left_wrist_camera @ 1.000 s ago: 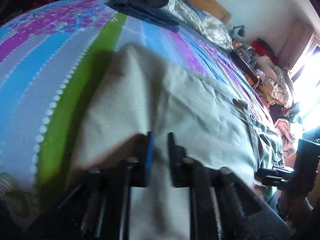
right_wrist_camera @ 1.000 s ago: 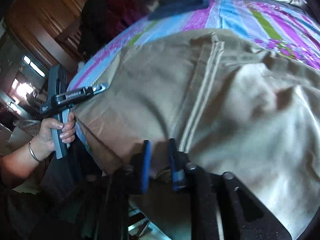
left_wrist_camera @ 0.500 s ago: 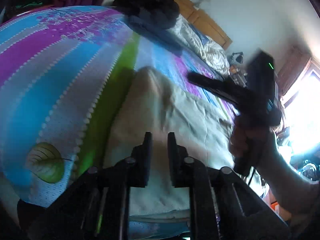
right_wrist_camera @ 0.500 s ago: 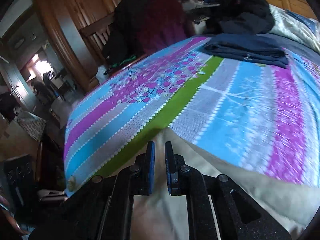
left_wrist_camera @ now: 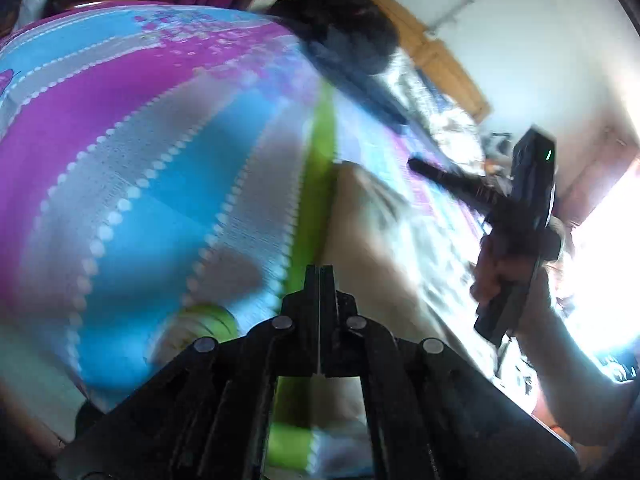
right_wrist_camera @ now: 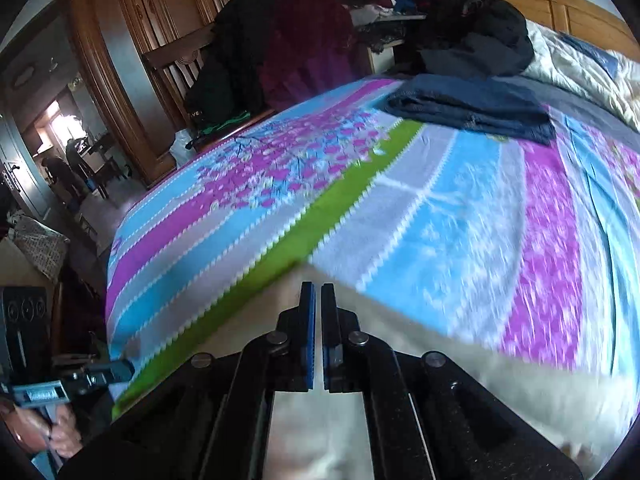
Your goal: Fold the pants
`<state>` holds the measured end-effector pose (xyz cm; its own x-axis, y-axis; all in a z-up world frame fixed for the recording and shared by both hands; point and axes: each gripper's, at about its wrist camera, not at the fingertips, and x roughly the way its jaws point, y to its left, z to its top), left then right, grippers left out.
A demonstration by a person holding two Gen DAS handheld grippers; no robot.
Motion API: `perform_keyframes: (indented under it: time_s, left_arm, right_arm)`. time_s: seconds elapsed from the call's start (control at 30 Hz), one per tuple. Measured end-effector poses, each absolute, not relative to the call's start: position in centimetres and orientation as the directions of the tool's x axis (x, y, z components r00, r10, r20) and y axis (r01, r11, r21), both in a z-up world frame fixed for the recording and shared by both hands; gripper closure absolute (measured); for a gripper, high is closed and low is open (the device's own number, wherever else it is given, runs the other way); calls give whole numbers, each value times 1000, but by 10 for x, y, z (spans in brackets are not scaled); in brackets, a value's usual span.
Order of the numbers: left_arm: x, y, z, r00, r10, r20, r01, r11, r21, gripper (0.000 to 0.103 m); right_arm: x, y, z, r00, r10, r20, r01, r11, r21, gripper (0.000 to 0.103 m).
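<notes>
Left wrist view.
- Left hand-held gripper (left_wrist_camera: pixel 320 276): fingers pressed together, nothing between them. A second ago they were a little apart over the cloth; now they are free of it and point at the bedspread.
- Pants (left_wrist_camera: pixel 372 248): beige, blurred, lying on the bed just right of the green stripe (left_wrist_camera: pixel 316 184), their near end running toward the bed edge below the gripper.
- Right hand-held gripper (left_wrist_camera: pixel 416 166): held by a hand (left_wrist_camera: pixel 496 272) above the pants, right of the green stripe; its finger state cannot be told from here.
- Judgement: both grippers have let go after carrying the cloth over, so one fold looks laid down and the next grasp is due.

Right wrist view.
- Right hand-held gripper (right_wrist_camera: pixel 318 304): fingers almost together with a thin slit between, pinching nothing. A second ago it was clamped on the pants' edge.
- Pants (right_wrist_camera: pixel 360 364): flat directly beneath the gripper, touching the green stripe (right_wrist_camera: pixel 320 216) at their far edge.
- Bedspread (right_wrist_camera: pixel 460 208): striped purple, blue, grey and green, with a flower print left of the stripe.
- Folded dark blue garment (right_wrist_camera: pixel 472 108): beyond the stripe, well apart from the pants.
- Clothes pile (right_wrist_camera: pixel 304 36), wooden wardrobe (right_wrist_camera: pixel 132 40) and headboard (right_wrist_camera: pixel 540 0) behind; open doorway (right_wrist_camera: pixel 60 136) far left.
</notes>
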<state>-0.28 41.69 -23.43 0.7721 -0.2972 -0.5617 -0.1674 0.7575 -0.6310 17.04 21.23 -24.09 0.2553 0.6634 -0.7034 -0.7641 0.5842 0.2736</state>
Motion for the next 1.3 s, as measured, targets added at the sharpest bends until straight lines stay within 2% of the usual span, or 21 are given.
perform_keyframes:
  time_s: [0.07,0.1,0.13,0.17,0.2,0.23,0.27,0.33,0.4,0.47,0.5,0.53,0.6,0.67,0.7,0.77,0.87,0.97,1.03,1.1,1.3]
  left_arm:
    - [-1,402,-237,747,-354,-563,-106,772,-627,99]
    - [3,394,-244,718,-368,-590,-105,782,-615,88]
    - [10,391,-258,674,-381,-632,-135,778,-613,90]
    - [14,398,-268,672,-415,-613,-159,728,-667,96]
    - [14,412,-272,691,-431,-581,-197,660,-725,102]
    - [13,422,-274,689,-441,-575,-231,618,-752,102]
    - [13,424,-272,680,-448,-580,-233,619,-750,102]
    - [9,409,-261,637,-437,-635,-181,715,-675,101]
    - [-2,392,-256,610,-405,-681,-148,786,-600,101]
    - [-10,396,-257,613,-418,-670,-174,756,-631,101]
    - [-14,402,-261,613,-441,-655,-193,720,-666,101]
    - [-19,408,-263,612,-453,-648,-206,700,-684,101]
    - [-27,422,-263,590,-369,-718,-274,745,-609,103]
    - [-42,432,-255,592,-291,-751,-322,769,-552,101]
    - [-49,438,-251,595,-239,-767,-363,772,-522,100]
    - [-59,449,-245,636,-208,-743,-388,746,-541,100]
    - [-54,456,-230,704,-211,-678,-364,713,-600,99]
    - [-34,451,-214,704,-200,-681,-330,757,-564,87]
    - [-27,449,-209,707,-186,-683,-313,784,-537,72]
    - [-25,452,-210,705,-176,-686,-320,785,-530,66]
    - [-45,478,-226,702,-198,-684,-378,711,-593,64]
  right_arm:
    - [166,180,-263,260,594,-761,-719,645,258,101]
    - [173,159,-282,231,555,-799,-678,681,277,103]
    - [185,138,-286,182,618,-765,-606,683,408,103]
    - [195,119,-277,228,617,-753,-532,727,435,103]
    - [197,106,-263,295,592,-750,-498,765,408,99]
    - [195,94,-245,344,593,-728,-500,772,392,90]
    - [192,83,-232,371,600,-709,-507,770,386,90]
    - [181,60,-217,390,597,-701,-515,773,371,86]
    - [175,42,-230,377,553,-743,-502,796,338,79]
    - [173,25,-256,334,475,-814,-452,839,304,101]
    - [172,19,-252,355,465,-811,-421,854,305,103]
    - [168,16,-243,387,431,-815,-402,875,272,103]
    - [147,30,-213,492,342,-800,-436,893,113,86]
    - [111,56,-185,512,423,-748,-575,816,68,86]
    - [88,74,-175,503,456,-734,-642,766,36,80]
    - [39,114,-168,482,501,-719,-760,648,-58,72]
    - [-41,181,-187,526,517,-675,-846,403,-350,67]
    - [-92,220,-221,555,507,-660,-821,204,-534,67]
    - [-104,237,-244,585,479,-654,-782,121,-612,67]
    - [-114,242,-265,626,457,-632,-729,56,-682,66]
    - [-124,250,-297,707,415,-572,-614,-40,-788,64]
